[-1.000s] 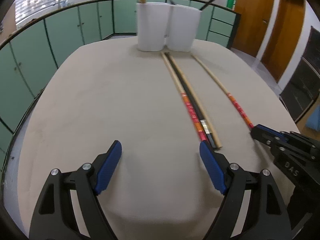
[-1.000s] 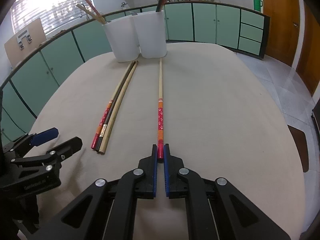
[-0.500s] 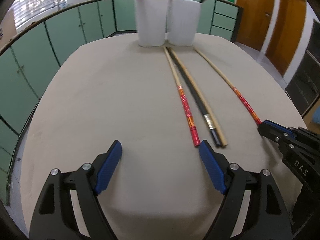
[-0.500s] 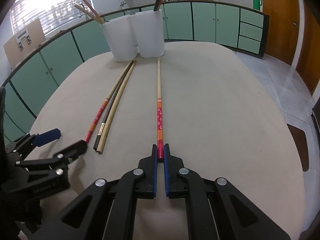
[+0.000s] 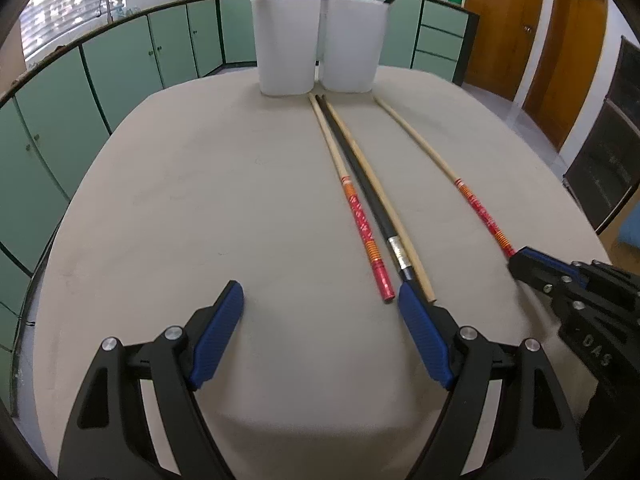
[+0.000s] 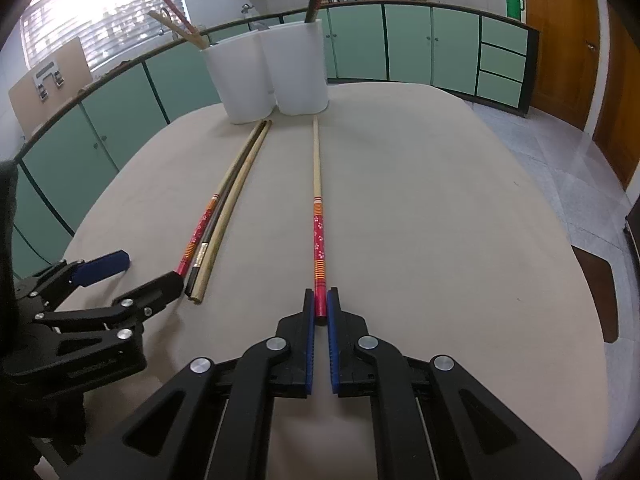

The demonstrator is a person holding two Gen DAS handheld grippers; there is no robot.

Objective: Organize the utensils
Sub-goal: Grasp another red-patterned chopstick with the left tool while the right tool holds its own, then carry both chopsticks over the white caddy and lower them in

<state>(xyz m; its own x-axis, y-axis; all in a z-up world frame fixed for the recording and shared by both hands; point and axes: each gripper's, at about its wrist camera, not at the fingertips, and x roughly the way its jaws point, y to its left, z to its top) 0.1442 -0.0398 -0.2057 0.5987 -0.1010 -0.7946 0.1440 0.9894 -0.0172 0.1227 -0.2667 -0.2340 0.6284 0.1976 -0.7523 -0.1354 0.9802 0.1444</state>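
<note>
The right tool [image 6: 321, 308] sits at 6 o'clock, its blue pads clamped on the red end of a lone chopstick [image 6: 317, 200] that runs straight toward 12 o'clock across the beige counter [image 6: 440, 220]. At 9 o'clock three chopsticks [image 6: 224, 208] lie side by side, touching: one with a red patterned end, one dark, one plain wood. Their near ends lie just beside the inner finger of the left tool [image 6: 128, 276], whose jaws stand wide apart at 8 o'clock. At 11 to 12 o'clock two white cups [image 6: 272, 76] stand touching, each holding upright chopsticks. Green cabinets [image 6: 408, 44] line the background.
</note>
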